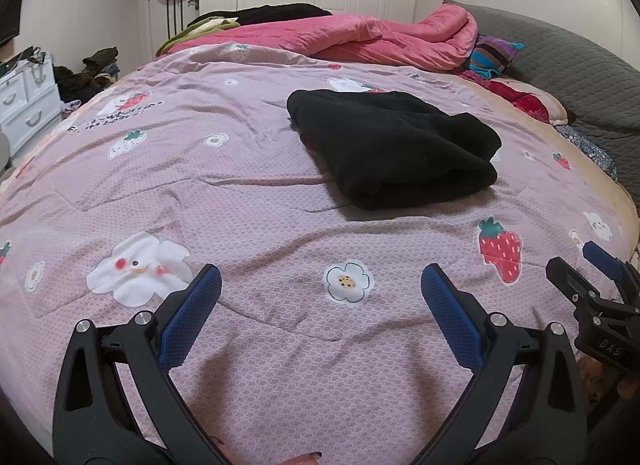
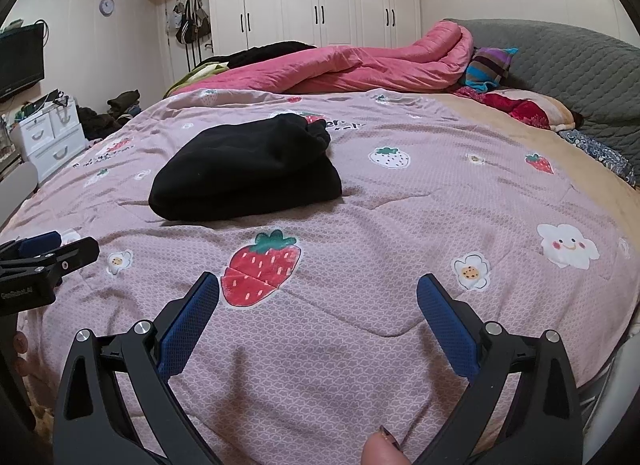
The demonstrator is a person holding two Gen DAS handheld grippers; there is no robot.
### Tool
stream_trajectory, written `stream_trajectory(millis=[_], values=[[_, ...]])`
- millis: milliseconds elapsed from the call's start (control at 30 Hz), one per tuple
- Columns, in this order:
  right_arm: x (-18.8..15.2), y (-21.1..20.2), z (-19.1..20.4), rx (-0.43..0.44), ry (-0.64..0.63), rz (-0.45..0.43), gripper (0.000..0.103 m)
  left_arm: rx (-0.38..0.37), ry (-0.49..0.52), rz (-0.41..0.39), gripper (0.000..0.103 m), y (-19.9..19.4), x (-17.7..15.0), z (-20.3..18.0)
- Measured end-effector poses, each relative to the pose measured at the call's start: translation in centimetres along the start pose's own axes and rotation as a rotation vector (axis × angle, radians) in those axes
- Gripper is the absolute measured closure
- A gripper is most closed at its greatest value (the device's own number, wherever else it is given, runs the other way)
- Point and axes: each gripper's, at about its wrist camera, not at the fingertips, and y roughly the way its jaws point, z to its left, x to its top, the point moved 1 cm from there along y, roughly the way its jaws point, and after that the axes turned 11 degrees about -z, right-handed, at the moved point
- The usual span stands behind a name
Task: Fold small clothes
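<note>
Black garment folded on bed; both hand-held grippers spread and empty.

The black garment [image 1: 394, 149] is seen lying as a compact folded bundle on the patterned quilt [image 1: 240, 193], towards the middle of the bed, well apart from the near edge. The left hand-held gripper [image 1: 320, 285] and right hand-held gripper [image 2: 318, 293] are held over the near edge, jaws spread, nothing pinched. The fold is judged essentially done; if tidying is wanted, the loose layered edge should be pinched with both and squared, without dragging the quilt.

Soft, even indoor light, sharp focus, strong fisheye bending, dark vignetted corners.
</note>
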Motion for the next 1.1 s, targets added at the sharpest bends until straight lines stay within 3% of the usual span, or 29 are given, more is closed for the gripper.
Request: stream_trajectory(millis=[1100], values=[[0.22,-0.06,-0.31,-0.026,0.004,-0.008,0.004,0.023,0.043,-0.001,0.009,-0.18,0.03,-0.57]])
